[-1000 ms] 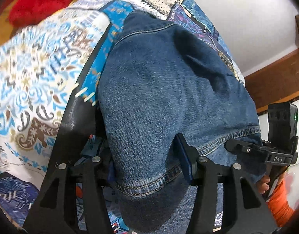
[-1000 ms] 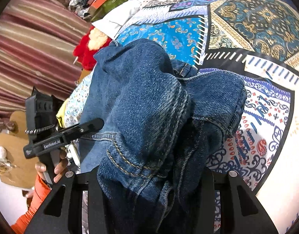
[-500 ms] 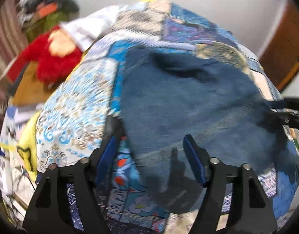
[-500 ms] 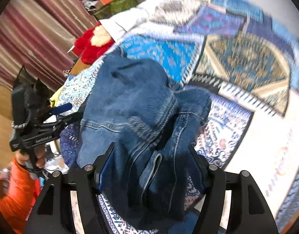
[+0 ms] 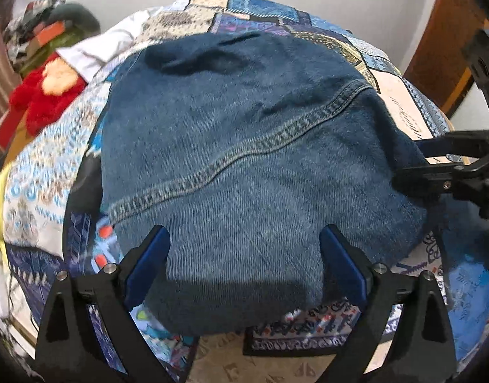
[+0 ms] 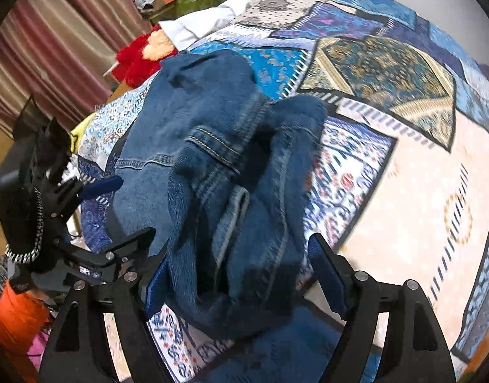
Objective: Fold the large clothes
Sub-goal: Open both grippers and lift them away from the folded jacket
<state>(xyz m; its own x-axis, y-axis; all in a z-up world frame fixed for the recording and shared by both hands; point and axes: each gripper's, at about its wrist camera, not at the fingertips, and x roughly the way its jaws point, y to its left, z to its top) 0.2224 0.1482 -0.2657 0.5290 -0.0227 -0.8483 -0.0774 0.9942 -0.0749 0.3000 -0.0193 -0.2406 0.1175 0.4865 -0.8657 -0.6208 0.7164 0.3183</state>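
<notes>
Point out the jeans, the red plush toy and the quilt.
jeans (image 5: 244, 166), left wrist view, on the seam.
red plush toy (image 5: 43, 102), left wrist view, on its red fur.
quilt (image 6: 403, 191), right wrist view, on a bare pale patch.

Both tools released since 1 s ago. Left tool (image 5: 244, 268) now spread wide, pulled back, denim hem no longer pinched. Right tool (image 6: 234, 274) likewise parted and backed off. Jeans (image 5: 250, 166) dropped onto bed, lying as a folded heap on patchwork bedspread (image 6: 403, 166).
</notes>
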